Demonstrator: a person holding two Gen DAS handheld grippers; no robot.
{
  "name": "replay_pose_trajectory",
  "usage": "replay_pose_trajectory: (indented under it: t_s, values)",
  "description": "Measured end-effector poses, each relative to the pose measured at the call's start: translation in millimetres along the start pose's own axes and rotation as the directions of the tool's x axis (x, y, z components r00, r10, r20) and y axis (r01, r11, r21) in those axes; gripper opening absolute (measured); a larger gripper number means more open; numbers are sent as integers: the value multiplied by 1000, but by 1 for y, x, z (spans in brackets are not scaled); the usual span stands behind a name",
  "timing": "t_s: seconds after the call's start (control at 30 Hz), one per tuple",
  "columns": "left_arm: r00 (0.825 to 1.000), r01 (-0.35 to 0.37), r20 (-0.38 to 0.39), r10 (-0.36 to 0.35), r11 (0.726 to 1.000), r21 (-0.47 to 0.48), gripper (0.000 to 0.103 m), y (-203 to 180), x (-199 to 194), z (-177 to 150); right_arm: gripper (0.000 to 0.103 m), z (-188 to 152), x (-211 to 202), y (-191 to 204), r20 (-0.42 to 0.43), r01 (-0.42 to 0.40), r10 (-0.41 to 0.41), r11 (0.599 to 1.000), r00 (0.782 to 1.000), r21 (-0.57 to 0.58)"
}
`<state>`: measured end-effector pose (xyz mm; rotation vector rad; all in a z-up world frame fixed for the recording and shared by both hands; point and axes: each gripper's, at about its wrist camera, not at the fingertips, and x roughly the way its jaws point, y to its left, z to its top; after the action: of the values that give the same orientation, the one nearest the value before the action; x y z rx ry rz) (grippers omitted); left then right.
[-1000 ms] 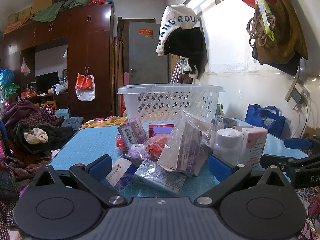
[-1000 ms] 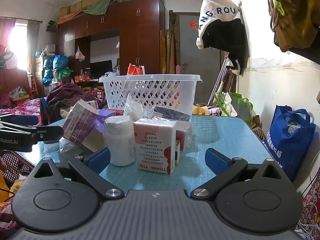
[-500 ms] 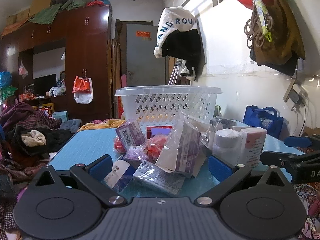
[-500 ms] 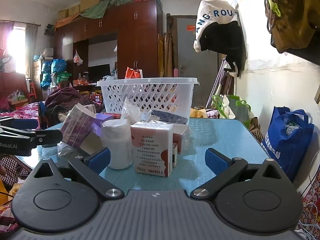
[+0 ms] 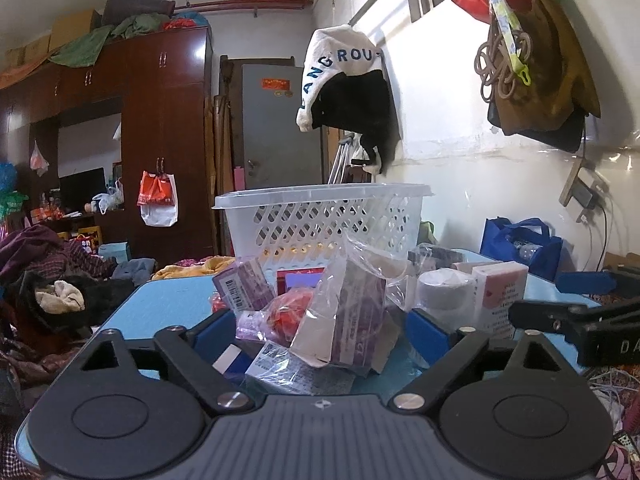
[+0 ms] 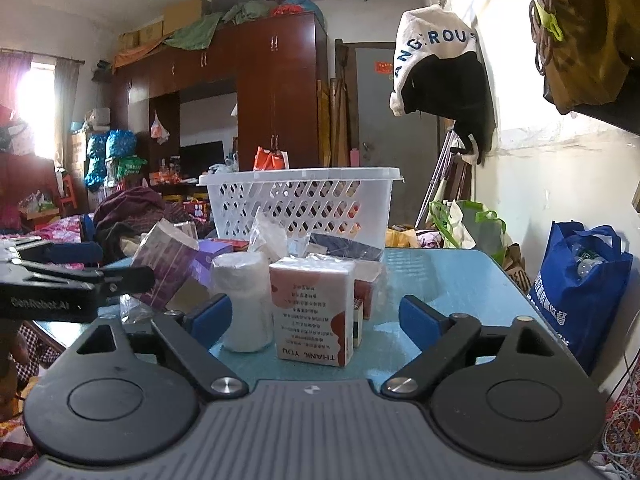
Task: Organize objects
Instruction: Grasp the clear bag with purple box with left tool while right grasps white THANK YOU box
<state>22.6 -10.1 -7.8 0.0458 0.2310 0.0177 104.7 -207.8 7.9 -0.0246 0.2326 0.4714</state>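
A pile of small packaged goods lies on the blue table (image 5: 160, 312) in front of a white lattice basket (image 5: 320, 216). My left gripper (image 5: 320, 332) has its jaws closing. A bagged purple box (image 5: 352, 316), a red bagged item (image 5: 288, 312) and a flat packet (image 5: 296, 372) lie between the pads, which touch none of them. My right gripper (image 6: 316, 320) is closing too, its pads either side of a white-and-pink box (image 6: 314, 312) and a white wrapped roll (image 6: 242, 300), clear of both. The basket (image 6: 300, 200) stands behind them.
The left gripper's fingers (image 6: 80, 280) reach in from the left of the right wrist view. A blue bag (image 6: 580, 284) sits by the wall right of the table (image 6: 440, 276). Clothes are heaped at the left (image 5: 48, 280). A dark wardrobe (image 5: 160, 140) fills the back.
Both grippers' jaws have drawn inward a little from their widest. The left view has crept slightly closer to the pile. The objects have not moved.
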Motion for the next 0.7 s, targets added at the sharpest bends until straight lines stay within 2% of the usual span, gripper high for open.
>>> replay_pose_trajectory:
  t_s: [0.07,0.2,0.4,0.5,0.53,0.6,0.7]
  values:
    - [1000,-3,8,3,1000,9,88,-1,2,-1,86,1,2,1,11,3,-3,1000,1000,-4]
    - [1000,-2,14,2,1000,2,82,-1,9,-3,69,2,12,3,-9,-3,2,1000,1000,-9]
    - [1000,0,-13,0,1000,3,76,1,23,-7,69,-3,27,2,-47,-2,2,1000,999,-10]
    - [1000,4,-9,-3,1000,15,63,-2,25,-9,68,-7,30,0,-64,-10,9,1000,998,-7]
    - [1000,3,-6,-2,1000,21,57,-3,25,-9,63,-7,30,-1,-66,-15,14,1000,998,-7]
    - [1000,-10,8,10,999,33,57,-5,22,-11,57,-8,27,0,-65,-17,17,1000,998,-4]
    - [1000,-6,23,5,1000,27,57,-4,19,-10,56,-8,21,-1,-52,-24,24,1000,998,-3]
